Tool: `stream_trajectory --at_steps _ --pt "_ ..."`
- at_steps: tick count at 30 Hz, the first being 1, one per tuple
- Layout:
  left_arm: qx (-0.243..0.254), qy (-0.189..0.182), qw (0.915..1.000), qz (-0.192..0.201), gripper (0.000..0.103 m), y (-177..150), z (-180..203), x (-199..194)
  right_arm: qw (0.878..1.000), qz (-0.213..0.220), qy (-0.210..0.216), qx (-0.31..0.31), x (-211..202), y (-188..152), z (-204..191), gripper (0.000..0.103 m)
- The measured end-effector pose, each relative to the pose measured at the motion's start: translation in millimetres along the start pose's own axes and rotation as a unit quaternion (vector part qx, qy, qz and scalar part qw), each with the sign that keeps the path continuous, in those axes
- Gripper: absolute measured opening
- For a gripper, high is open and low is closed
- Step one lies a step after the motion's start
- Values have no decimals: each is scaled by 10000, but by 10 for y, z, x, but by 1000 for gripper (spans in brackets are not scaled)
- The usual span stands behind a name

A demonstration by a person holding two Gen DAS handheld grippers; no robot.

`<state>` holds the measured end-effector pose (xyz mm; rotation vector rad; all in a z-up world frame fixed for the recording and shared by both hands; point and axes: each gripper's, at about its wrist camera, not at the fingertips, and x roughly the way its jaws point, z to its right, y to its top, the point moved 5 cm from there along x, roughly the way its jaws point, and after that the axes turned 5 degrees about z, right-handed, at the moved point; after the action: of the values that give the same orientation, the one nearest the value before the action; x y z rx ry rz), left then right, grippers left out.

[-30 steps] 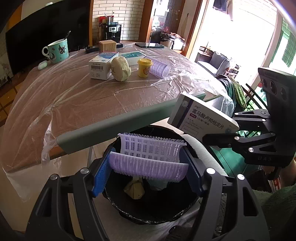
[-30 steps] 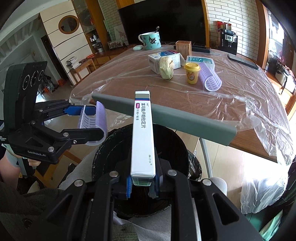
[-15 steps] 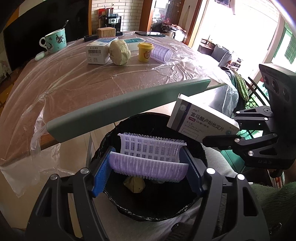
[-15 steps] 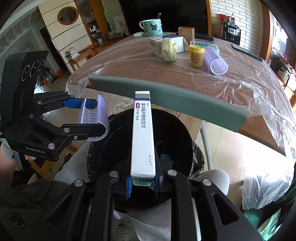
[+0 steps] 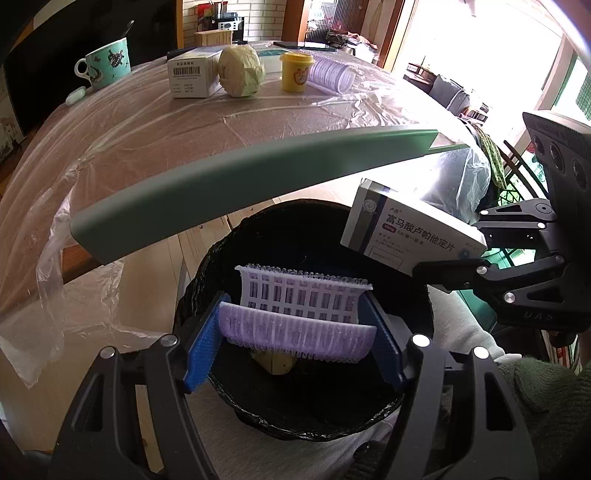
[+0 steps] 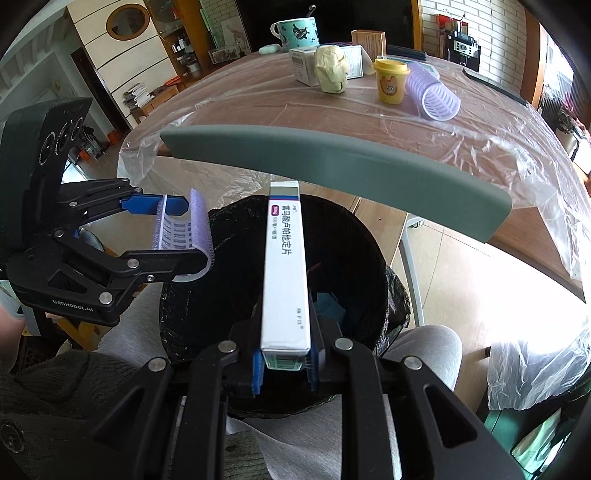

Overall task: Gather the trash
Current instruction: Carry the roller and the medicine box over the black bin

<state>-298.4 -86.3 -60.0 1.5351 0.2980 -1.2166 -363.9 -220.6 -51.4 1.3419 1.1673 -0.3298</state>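
My left gripper [image 5: 293, 332] is shut on a purple hair roller [image 5: 299, 314], squashed flat, held over the black-lined trash bin [image 5: 295, 236]. It also shows in the right wrist view [image 6: 184, 236]. My right gripper [image 6: 286, 365] is shut on a white medicine box [image 6: 286, 273] above the bin's [image 6: 229, 236] opening; the box also shows in the left wrist view [image 5: 410, 232]. Yellowish trash [image 5: 273, 363] lies in the bin.
A grey chair back [image 5: 240, 181] arcs just beyond the bin. On the plastic-covered table [image 6: 295, 110] stand a white box [image 6: 304, 66], a crumpled yellowish wad [image 6: 332, 74], a yellow tub [image 6: 390, 85], a second purple roller [image 6: 434, 96] and a teal mug [image 6: 295, 33].
Both grippers have dropped lower and closer over the bin while still holding their items. The table and chair back now sit higher in both views.
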Motion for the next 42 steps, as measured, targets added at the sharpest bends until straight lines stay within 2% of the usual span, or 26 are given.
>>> stream_trajectory --at_steps 18,42 --pt "53 134 9996 -227 72 -78 -67 228 9996 -265 -101 50 259 -57 29 19" --pt "439 420 9960 -660 72 -220 -55 649 9978 -631 -158 125 500 -182 26 19"
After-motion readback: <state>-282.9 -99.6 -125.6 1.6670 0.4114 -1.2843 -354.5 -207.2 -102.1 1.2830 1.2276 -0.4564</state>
